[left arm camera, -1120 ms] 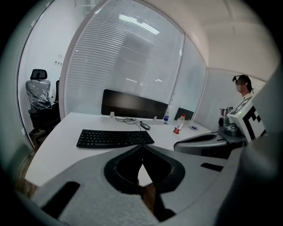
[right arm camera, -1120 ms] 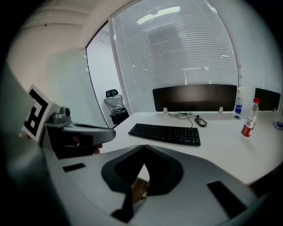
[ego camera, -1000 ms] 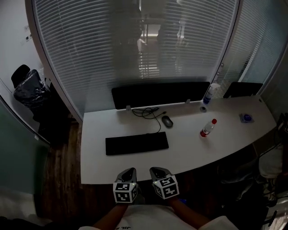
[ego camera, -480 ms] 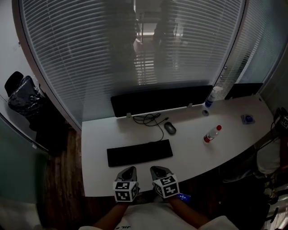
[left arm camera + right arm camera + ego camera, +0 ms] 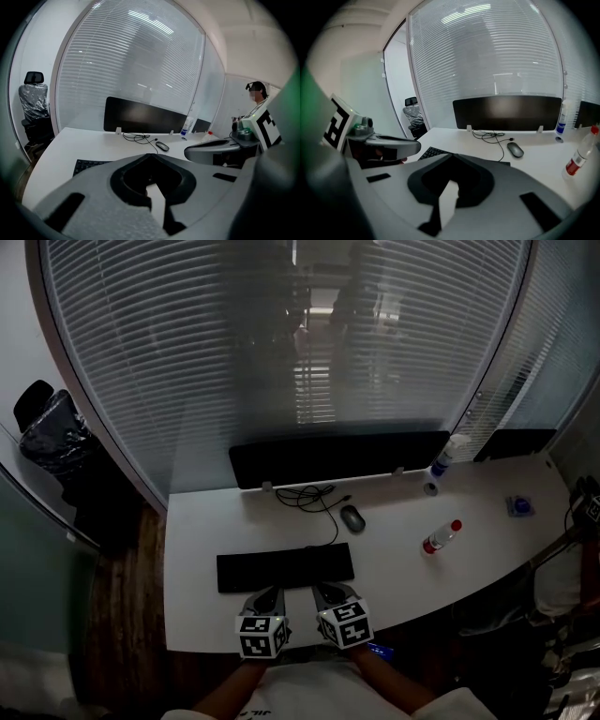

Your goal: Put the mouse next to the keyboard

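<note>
1. Grey jaws on the left gripper and the right gripper are pressed together with nothing between them. Unless they part first, they would only shove the mouse.
2. Both grippers cover part of the near edge of the keyboard.
3. Beyond the keyboard, apart from it, lies the mouse. Its cable could snag and tug it askew.
4. Where the cable ends is hard to make out.

Smooth white desk, matt black keyboard
</note>
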The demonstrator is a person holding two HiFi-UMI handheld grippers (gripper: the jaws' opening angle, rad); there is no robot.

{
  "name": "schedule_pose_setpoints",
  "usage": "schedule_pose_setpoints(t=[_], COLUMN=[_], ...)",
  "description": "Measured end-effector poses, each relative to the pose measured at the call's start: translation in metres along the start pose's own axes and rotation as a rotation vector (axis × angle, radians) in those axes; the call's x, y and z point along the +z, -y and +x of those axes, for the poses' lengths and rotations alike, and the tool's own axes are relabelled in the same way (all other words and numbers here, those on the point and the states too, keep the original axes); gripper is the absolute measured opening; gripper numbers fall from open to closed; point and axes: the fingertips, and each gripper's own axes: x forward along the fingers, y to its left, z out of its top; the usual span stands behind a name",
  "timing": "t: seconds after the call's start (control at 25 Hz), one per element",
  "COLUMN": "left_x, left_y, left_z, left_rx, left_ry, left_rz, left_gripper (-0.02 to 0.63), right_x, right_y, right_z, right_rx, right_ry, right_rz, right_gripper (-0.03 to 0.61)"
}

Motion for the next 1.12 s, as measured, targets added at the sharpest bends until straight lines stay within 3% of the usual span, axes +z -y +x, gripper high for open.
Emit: schedule_pose_setpoints(t=[0.56,1.12], left_x=[0.011,0.026], left_y=[0.004,0.009], left_z=[0.033,0.111], left_rx=[0.01,-0.008], left_ry=[-0.014,-0.041], left_rz=[0.005,0.026], left_gripper=[0.005,0.006], right_x=[0.006,0.02], right_y=[0.039,0.148], right_z=[0.008,0.025], right_rx=[-0.012,-0.143], right_ry=[-0.008,-0.004], right_rz=[-0.012,-0.008], right_gripper=[0.003,0.003])
